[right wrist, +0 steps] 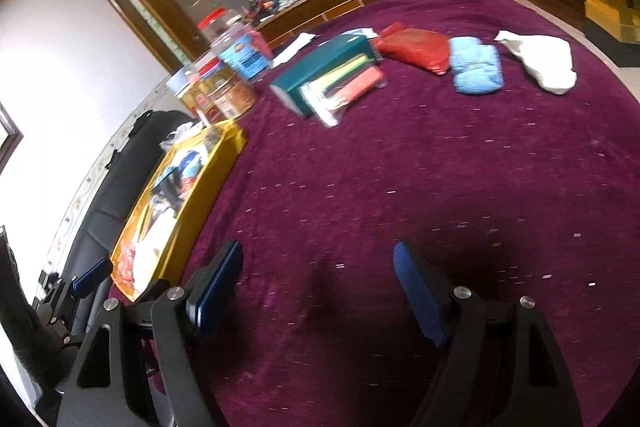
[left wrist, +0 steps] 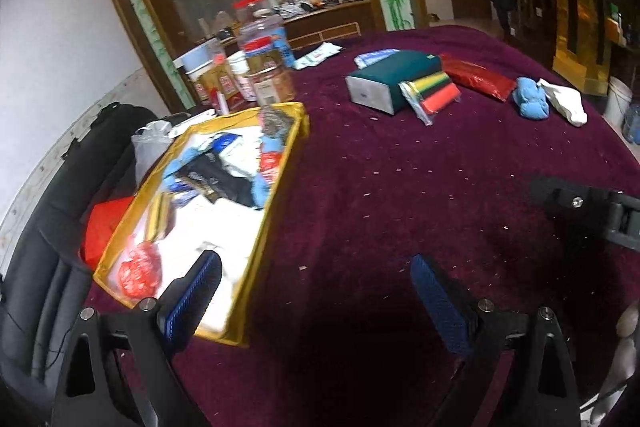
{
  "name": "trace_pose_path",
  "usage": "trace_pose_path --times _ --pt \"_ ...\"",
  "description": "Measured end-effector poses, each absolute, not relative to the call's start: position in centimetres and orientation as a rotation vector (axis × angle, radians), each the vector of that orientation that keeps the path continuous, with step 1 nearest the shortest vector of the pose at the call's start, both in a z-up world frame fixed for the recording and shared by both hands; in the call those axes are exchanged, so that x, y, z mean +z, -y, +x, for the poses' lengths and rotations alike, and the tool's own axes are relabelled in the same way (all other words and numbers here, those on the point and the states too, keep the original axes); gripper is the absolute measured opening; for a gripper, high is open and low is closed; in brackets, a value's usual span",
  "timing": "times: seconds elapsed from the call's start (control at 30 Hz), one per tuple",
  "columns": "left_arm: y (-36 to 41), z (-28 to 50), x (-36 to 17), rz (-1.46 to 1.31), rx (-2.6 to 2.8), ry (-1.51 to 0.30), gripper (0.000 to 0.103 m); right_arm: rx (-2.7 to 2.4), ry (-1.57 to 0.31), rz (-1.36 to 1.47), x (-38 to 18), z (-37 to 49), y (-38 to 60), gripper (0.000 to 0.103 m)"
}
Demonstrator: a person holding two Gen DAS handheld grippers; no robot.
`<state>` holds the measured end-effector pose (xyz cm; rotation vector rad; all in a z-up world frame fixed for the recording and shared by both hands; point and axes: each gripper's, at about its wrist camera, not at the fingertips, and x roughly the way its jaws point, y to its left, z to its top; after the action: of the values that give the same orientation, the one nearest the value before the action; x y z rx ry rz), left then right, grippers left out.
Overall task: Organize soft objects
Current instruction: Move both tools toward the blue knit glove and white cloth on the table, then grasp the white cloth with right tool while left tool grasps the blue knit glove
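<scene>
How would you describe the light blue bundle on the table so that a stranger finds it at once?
Start from the purple tablecloth and look to its far side, where loose items lie in a row. The blue bundle sits between a red packet and a white cloth. It alone there is light blue, rolled and ribbed.
</scene>
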<state>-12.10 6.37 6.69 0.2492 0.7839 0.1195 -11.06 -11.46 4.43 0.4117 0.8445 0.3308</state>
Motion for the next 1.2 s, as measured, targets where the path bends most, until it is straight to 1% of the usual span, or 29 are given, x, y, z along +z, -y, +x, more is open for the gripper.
trace_pose_path --times 0.3,0.47,0.53,0.73,0.83,1.0,1.2 --pt "-4.5 -6.2 2.9 0.17 -0.019 -0.942 0.097 0.184 -0.848 0.415 4.5 -11.0 18.3 0.077" --pt "-4.4 -4.7 0.5 0.087 -0.069 -1.029 0.098 0.064 -0.829 0.354 6.2 -10.0 22.4 0.077" --pt "-4.9 -4.7 0.2 0.046 -0.074 -1.027 0.102 0.03 -0.825 0.328 7.0 -8.9 23.6 0.077" --pt "-5.2 -4.8 0.1 0.029 -0.117 -1.027 0.102 -0.055 -0.83 0.267 7.6 -4.0 25.6 0.077" --pt "-5.2 -4.9 0.1 0.028 -0.124 -1.024 0.102 -0.02 -0.858 0.298 7.0 -1.5 25.8 0.077" --pt "-5.4 -5.1 0.2 0.03 -0.131 -1.023 0.102 0.054 -0.946 0.307 5.3 3.2 23.0 0.077" --pt "-5.4 -5.0 0.1 0.031 -0.131 -1.022 0.102 0.0 -0.984 0.22 3.7 7.8 20.0 0.076"
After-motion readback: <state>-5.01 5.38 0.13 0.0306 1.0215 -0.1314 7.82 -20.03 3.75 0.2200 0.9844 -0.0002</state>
